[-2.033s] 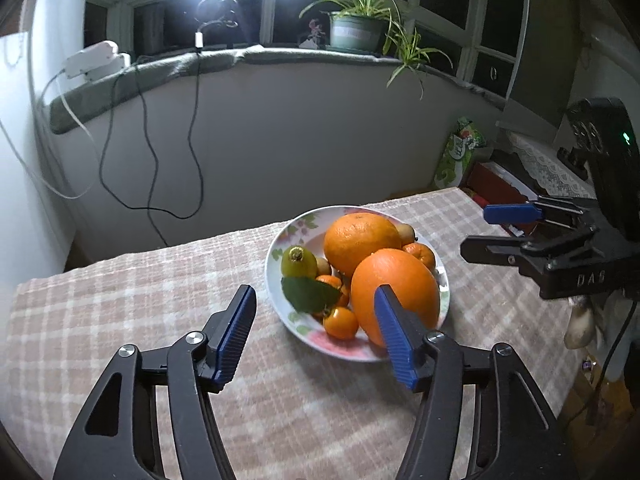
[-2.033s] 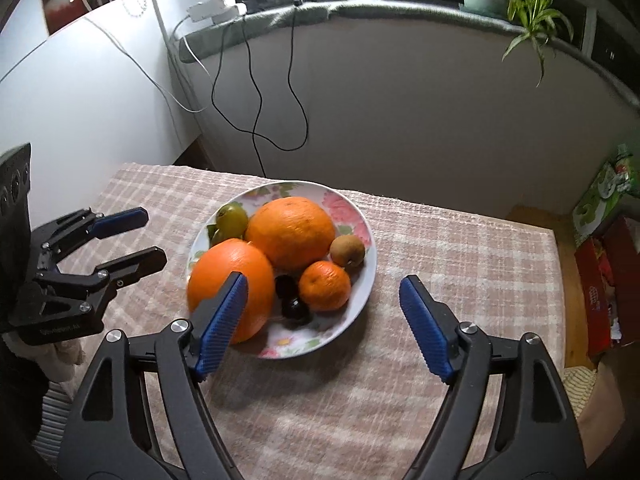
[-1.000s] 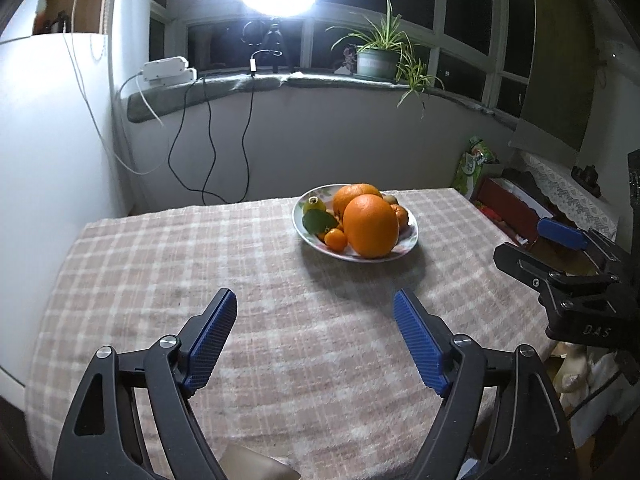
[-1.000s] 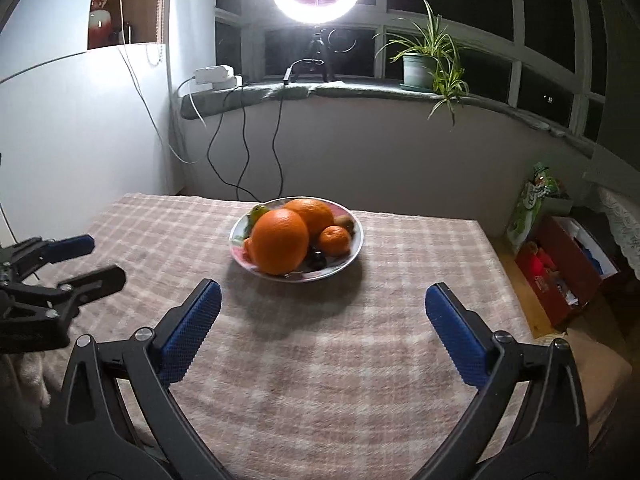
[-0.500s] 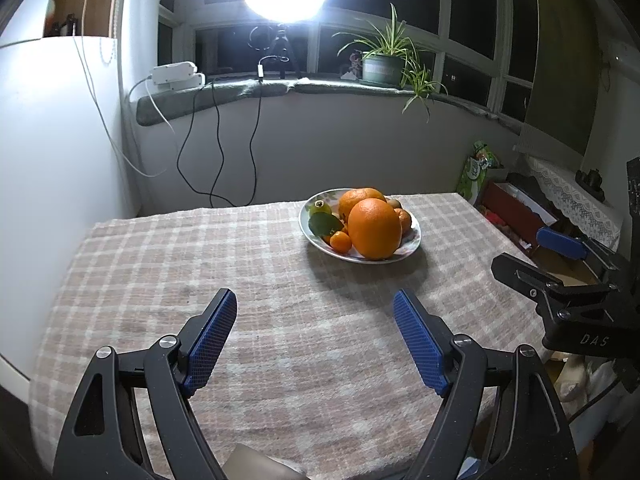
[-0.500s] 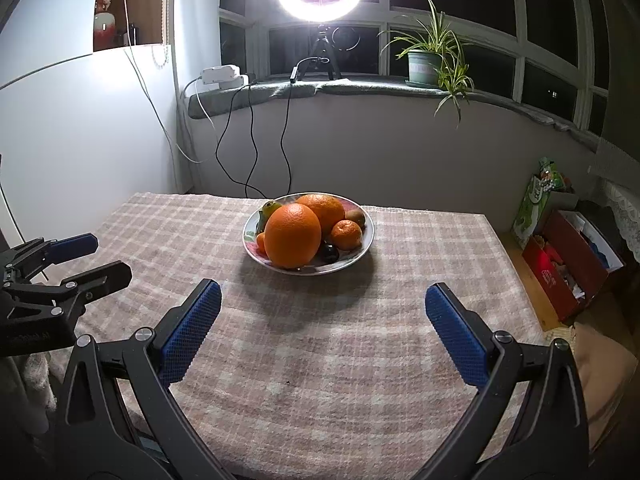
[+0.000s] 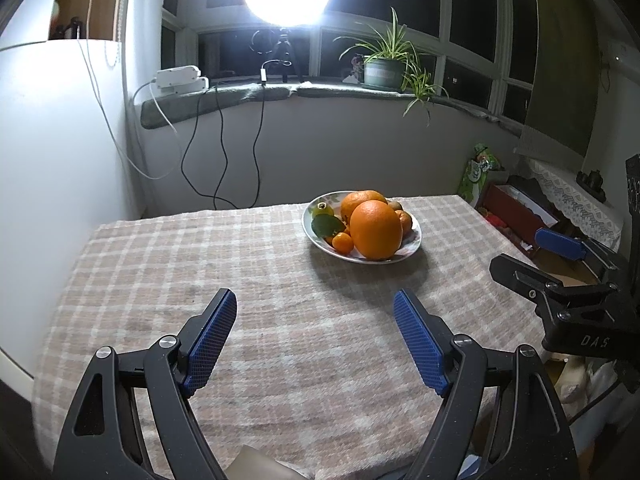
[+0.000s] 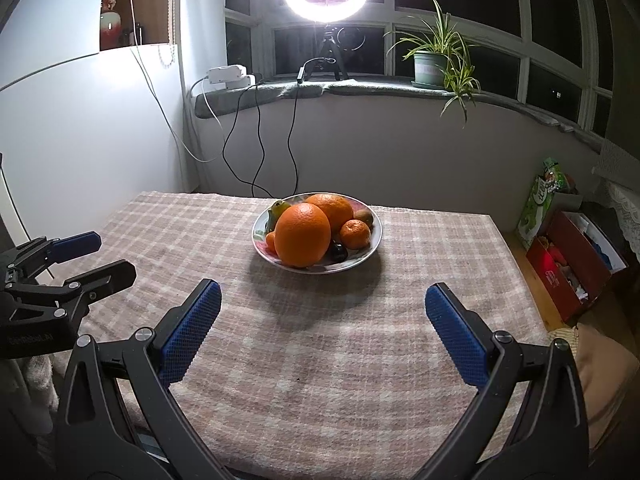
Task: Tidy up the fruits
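A: Obs: where is the fruit?
B: Piled on the plate (image 7: 414, 243) toward the far side of the desk (image 8: 320, 332); big orange (image 8: 303, 234) at the plate's near edge.
A: Change since 2 s ago?
B: Both grippers were close over the plate; now well back from it. Left gripper (image 7: 316, 338) jaws spread, empty. Right gripper (image 8: 322, 332) jaws spread wider than before, empty.

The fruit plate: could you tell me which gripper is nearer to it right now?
Roughly equal. The left gripper sits back and left of the plate; the right gripper faces it squarely. Both open, empty.
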Tool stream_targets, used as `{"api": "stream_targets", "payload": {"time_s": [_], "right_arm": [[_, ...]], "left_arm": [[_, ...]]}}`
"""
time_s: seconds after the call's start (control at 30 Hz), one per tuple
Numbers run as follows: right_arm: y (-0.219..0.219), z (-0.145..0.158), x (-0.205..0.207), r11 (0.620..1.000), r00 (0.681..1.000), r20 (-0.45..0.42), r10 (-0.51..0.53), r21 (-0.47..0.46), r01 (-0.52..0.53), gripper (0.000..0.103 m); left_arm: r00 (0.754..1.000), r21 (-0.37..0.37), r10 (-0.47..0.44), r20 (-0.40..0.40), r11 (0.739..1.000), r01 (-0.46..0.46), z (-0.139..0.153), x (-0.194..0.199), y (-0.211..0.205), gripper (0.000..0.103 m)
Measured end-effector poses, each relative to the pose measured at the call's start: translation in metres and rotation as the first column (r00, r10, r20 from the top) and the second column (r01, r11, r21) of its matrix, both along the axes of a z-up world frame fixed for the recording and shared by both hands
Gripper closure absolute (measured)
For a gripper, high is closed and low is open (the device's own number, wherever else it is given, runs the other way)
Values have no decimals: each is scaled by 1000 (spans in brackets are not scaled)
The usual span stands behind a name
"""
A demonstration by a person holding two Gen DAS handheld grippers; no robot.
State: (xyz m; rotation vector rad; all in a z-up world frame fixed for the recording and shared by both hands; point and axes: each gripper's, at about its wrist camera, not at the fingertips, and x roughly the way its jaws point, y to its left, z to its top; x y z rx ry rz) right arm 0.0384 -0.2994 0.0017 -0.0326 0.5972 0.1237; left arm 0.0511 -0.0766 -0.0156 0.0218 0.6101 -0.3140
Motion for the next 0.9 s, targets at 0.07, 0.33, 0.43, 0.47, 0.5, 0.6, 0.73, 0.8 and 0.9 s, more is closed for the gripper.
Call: {"api": "stream_targets", "payload": {"time_s": [0.07, 0.33, 0.43, 0.47, 0.5, 0.6, 0.73, 0.8, 0.9], "right_arm": [[1, 0, -1, 1000, 1000, 0, 0, 2, 0, 0], [5, 0, -4, 1000, 1000, -2, 7, 2, -7, 0], [7, 0, -6, 1000, 1000, -2, 4, 2, -4, 0], [7, -1, -6, 1000, 1000, -3, 5, 1, -5, 0], [7, 0, -6, 1000, 1000, -3, 5, 3, -5, 0], [8, -1, -6, 1000, 1000, -4, 7, 3, -7, 0], [8, -1, -6, 1000, 1000, -5, 7, 3, -7, 0], [8, -1, -6, 1000, 1000, -5, 5, 2, -5, 0], [8, -1, -6, 1000, 1000, -6, 6, 5, -6, 0]], "left_arm": [[1000, 0, 2, 0, 1000, -2, 0, 0, 1, 22], [1000, 1, 3, 5, 1000, -3, 0, -2, 1, 22], [1000, 3, 2, 4, 1000, -2, 0, -3, 1, 22], [1000, 2, 2, 4, 1000, -2, 1, -3, 1, 22], [1000, 1, 2, 4, 1000, -2, 1, -3, 1, 22], [1000, 2, 2, 6, 1000, -2, 0, -3, 1, 22], [1000, 3, 6, 4, 1000, -6, 1, -3, 2, 22], [1000, 3, 7, 3, 1000, -7, 1, -3, 2, 22], [1000, 4, 8, 4, 1000, -8, 1, -3, 3, 22]]}}
